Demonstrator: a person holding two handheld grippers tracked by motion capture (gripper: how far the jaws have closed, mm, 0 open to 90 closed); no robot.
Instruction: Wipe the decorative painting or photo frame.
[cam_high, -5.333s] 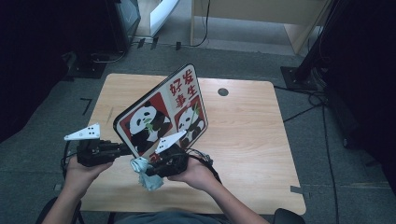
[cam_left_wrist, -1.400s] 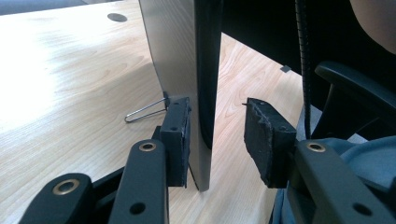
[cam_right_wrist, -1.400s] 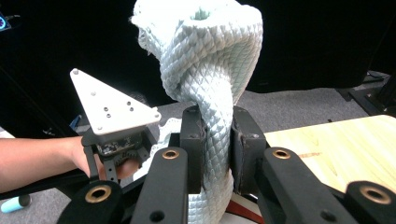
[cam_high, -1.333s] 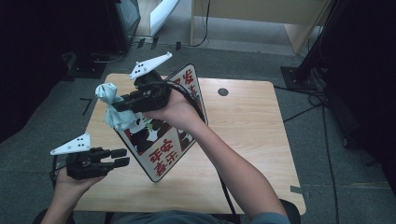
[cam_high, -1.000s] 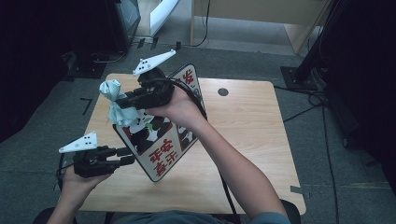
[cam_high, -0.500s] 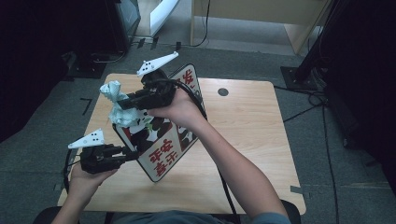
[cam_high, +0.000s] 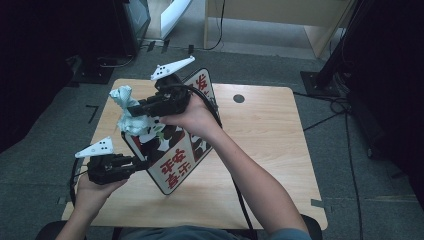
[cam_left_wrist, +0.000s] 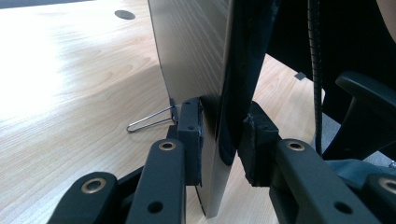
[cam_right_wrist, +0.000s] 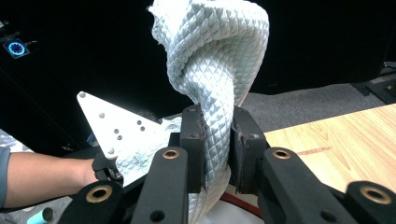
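Since the earlier frames the left claw (cam_high: 135, 162) has come up from the table's near-left edge to the panda sign (cam_high: 172, 150), and its jaws have just been closing with the sign's lower edge between them. From the left claw's own camera, the pads (cam_left_wrist: 190, 135) sit on either side of the thin panel (cam_left_wrist: 205, 93) — touching or all but touching it. A wire stand (cam_left_wrist: 149, 120) pokes out beside the panel onto the wooden table (cam_left_wrist: 70, 93).

Over the sign's upper corner, at about ten o'clock from the table's middle, the right claw (cam_high: 134, 108) pinches a pale quilted cloth (cam_high: 125, 112) — jaws pressed tight on its twisted middle (cam_right_wrist: 215, 116). The cloth bunches above and below the grip, its lower part against the sign's face. The sign stands tilted on the table (cam_high: 270, 130).
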